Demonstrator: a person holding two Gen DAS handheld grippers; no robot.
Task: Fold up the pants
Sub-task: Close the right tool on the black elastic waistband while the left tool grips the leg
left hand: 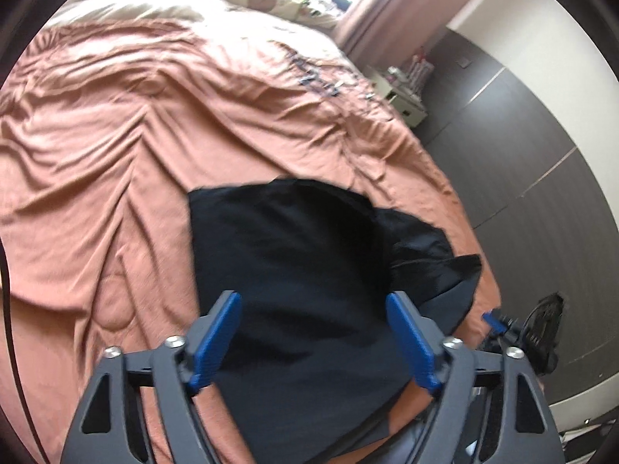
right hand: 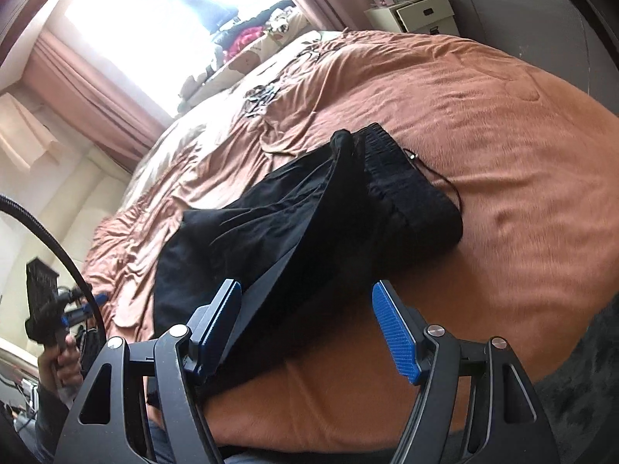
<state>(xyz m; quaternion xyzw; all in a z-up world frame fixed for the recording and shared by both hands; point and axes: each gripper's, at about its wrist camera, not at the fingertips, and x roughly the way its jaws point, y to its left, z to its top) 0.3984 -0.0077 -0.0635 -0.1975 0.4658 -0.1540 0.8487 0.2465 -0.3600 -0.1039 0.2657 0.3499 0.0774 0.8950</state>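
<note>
Pants (left hand: pixel 294 255) lay dark and partly folded on the orange bedspread (left hand: pixel 96 147) near its front edge; in the left wrist view they ran straight ahead beneath the left gripper (left hand: pixel 313 336), whose fingers stood spread, pinching nothing. In the right wrist view their long axis slanted up toward the waistband (right hand: pixel 402 178), and the right gripper (right hand: pixel 309 332), fingers spread and empty, hung over the near end.

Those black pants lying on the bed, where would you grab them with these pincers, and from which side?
Probably at the near edge of the black pants, where the fabric lies flat and thin towards the bed's edge. The right gripper stands open right over it, so coming down from the near side suits. The waistband at the far end looks thicker and bunched, so harder to pinch.
</note>
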